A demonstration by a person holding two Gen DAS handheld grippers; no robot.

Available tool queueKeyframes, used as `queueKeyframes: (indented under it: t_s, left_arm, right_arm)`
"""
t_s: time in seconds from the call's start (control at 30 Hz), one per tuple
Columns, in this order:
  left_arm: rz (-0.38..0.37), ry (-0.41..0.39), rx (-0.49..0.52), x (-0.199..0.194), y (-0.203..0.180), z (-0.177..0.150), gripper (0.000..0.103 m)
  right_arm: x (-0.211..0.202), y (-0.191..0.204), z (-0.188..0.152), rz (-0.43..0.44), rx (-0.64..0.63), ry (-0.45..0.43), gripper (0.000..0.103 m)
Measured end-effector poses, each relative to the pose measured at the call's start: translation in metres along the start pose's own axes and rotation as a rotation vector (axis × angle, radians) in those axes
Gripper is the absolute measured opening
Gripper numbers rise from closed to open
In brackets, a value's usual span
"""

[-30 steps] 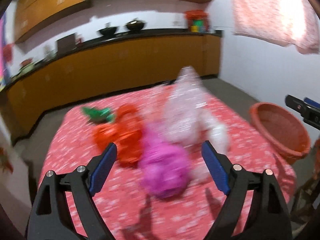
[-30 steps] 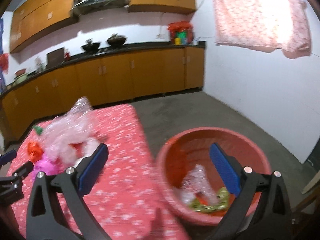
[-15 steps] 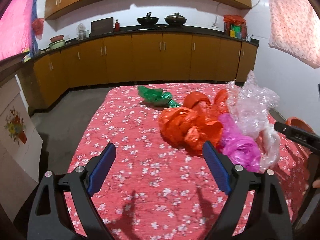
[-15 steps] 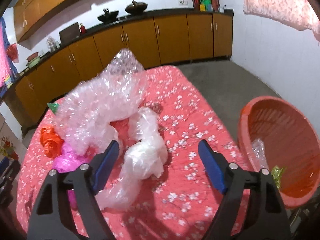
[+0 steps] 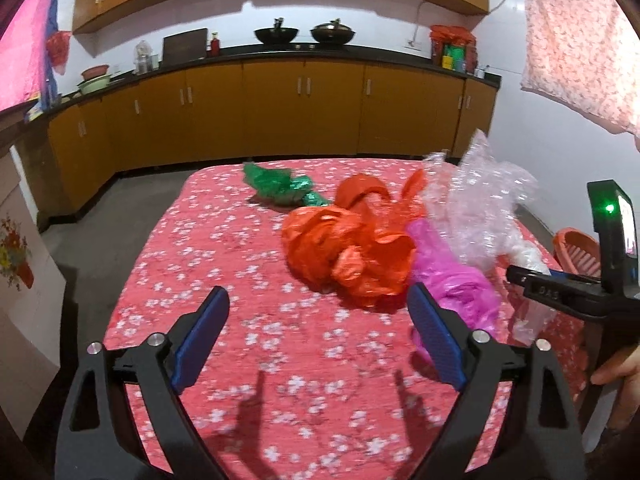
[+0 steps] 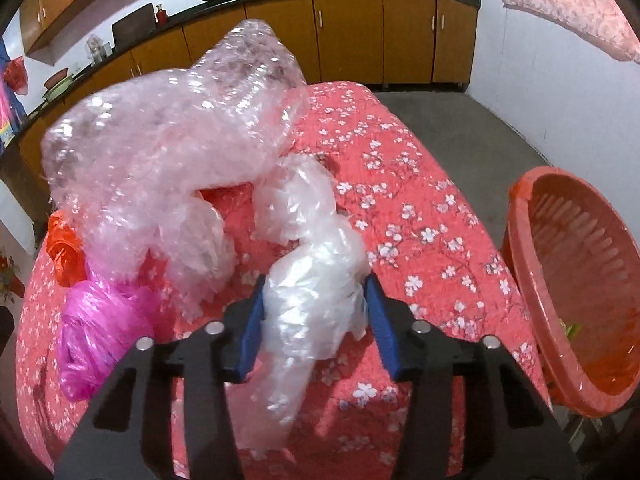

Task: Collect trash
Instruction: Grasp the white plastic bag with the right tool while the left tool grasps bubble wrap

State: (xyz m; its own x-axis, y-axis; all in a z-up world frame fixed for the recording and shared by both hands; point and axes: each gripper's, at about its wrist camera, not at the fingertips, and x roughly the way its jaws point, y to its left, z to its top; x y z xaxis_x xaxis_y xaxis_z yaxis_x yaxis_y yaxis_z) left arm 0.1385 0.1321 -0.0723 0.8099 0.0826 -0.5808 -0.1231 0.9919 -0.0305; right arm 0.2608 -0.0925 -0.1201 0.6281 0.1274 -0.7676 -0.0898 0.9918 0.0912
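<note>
So there's a table (image 5: 224, 240) under a red flowery cloth, with a heap of plastic trash piled toward its right side in the left camera's view. Biggest piece is the bubble wrap (image 6: 172, 140), puffed up at the back of the heap. Beside it sits an orange bag (image 5: 344, 248), then a pink bag (image 5: 460, 284) squashed up against both of those, and a green wrapper (image 5: 280, 186) lying on its own a bit farther back. Off the table's right edge there's an orange basket (image 6: 524, 248) tilted on its side, with a few scraps in the bottom. The clear bag (image 6: 316, 292) is the one that matters right now: it's at the near end of the heap, just in front of the bubble wrap, and it sits right between the right claw (image 6: 316, 312) fingers. That claw's jaws have just been closing and the blue pads look pressed into the bag on both sides, so it's got hold of it. The left claw (image 5: 316, 336) hovers over bare cloth with its jaws spread wide and nothing in them, the orange bag just ahead of its right finger.
</note>
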Motion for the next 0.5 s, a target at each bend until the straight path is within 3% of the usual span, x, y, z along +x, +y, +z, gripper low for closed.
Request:
queueKeyframes:
  t_s: [0.5]
  left_arm:
    - [-0.083,0.001,0.067,0.007,-0.047,0.007,0.092]
  right_arm:
    - [-0.024,-0.050,-0.021,-0.059,0.064,-0.028,0.037]
